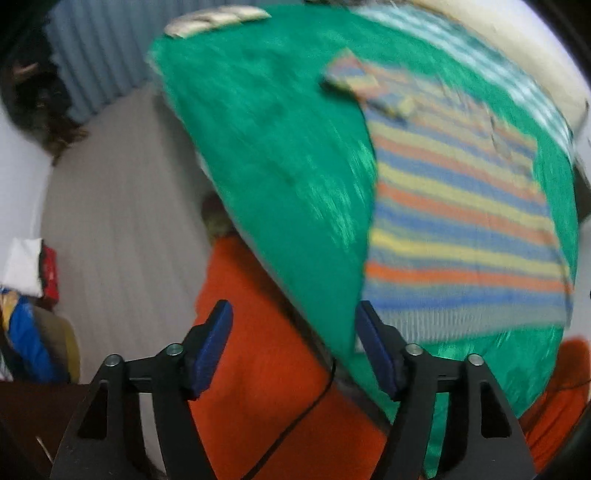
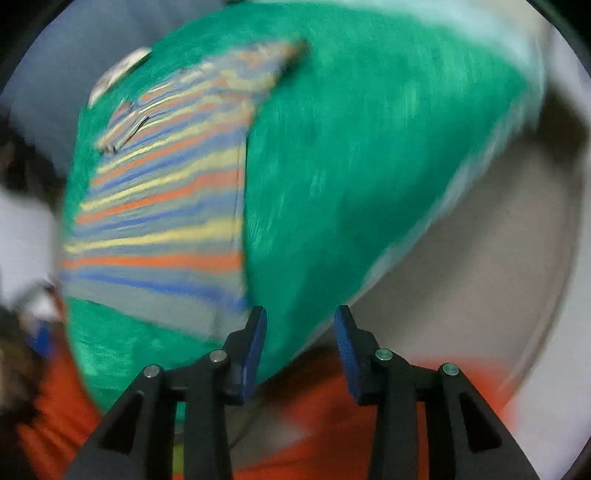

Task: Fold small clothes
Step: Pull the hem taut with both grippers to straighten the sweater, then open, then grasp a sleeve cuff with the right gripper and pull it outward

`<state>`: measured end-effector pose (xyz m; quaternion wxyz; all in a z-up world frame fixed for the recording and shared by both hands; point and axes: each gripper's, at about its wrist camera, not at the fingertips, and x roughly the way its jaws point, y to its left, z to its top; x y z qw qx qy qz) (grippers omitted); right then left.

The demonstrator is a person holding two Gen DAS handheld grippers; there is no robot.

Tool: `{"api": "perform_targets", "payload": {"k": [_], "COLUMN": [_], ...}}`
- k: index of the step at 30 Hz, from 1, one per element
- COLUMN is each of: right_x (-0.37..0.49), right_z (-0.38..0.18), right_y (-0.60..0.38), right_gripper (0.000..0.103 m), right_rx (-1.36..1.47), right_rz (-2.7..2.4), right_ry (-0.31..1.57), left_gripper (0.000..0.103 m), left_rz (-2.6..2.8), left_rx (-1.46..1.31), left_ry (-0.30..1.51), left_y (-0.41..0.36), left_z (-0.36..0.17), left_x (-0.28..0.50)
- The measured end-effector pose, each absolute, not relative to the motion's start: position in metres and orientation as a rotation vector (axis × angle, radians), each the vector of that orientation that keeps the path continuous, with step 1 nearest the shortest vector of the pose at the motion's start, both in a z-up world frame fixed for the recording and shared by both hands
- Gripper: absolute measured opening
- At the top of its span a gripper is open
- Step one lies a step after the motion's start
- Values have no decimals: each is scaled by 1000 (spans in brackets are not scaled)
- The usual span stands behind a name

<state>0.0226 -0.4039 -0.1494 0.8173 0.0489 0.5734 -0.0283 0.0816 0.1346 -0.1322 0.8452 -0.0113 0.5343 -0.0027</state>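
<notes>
Nearest, two grippers hang over the near edge of the green-covered table [image 1: 266,140], both empty: the left gripper [image 1: 293,347] with its blue pads spread wide, the right gripper [image 2: 300,349] parted too. Beyond them lies one striped sweater [image 1: 461,221] — orange, blue and yellow bands — flat on the cloth, hem toward the near edge, one sleeve [image 1: 351,74] folded inward. One pale object [image 1: 214,18] sits at the far corner — too blurred to name.

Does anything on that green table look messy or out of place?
Only slightly: the striped knitted sweater on the green tablecloth has one sleeve sticking out sideways, unfolded. Both pictures are blurred, so finer flaws cannot be judged.
</notes>
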Motion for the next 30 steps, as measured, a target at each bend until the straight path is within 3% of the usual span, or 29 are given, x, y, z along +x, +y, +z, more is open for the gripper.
{"api": "perform_targets", "payload": {"k": [5,13,14,16,22,26,30], "right_x": [126,303,310,323,302,272,254], "right_z": [-119,-209,-215,-215,-116,-100,-118], "right_y": [-371,-319,-322,-335,-494,-595,-638], "right_gripper": [46,45,43,3,2,3,2], "right_rx": [-244,-469,-458,-350,47,213,328], "right_rz": [148,233,223,217,-51,-266,-359], "right_ry": [1063,1070,1082,1093,910,919,979], "left_gripper": [75,76,76,76,76,76,76], "left_rz": [-35,-126,-122,-110,-109,-162,-216], "left_rx": [-151,-220,-213,-206,-217,-210,-186], "left_ry": [1020,1055,1071,1101,1137,1137,1118], "left_y": [125,83,85,86,88,70,47], "left_z": [-95,-103,-105,-113,-125,-125,-116], "left_x": [101,108,102,98,95,99,99]}}
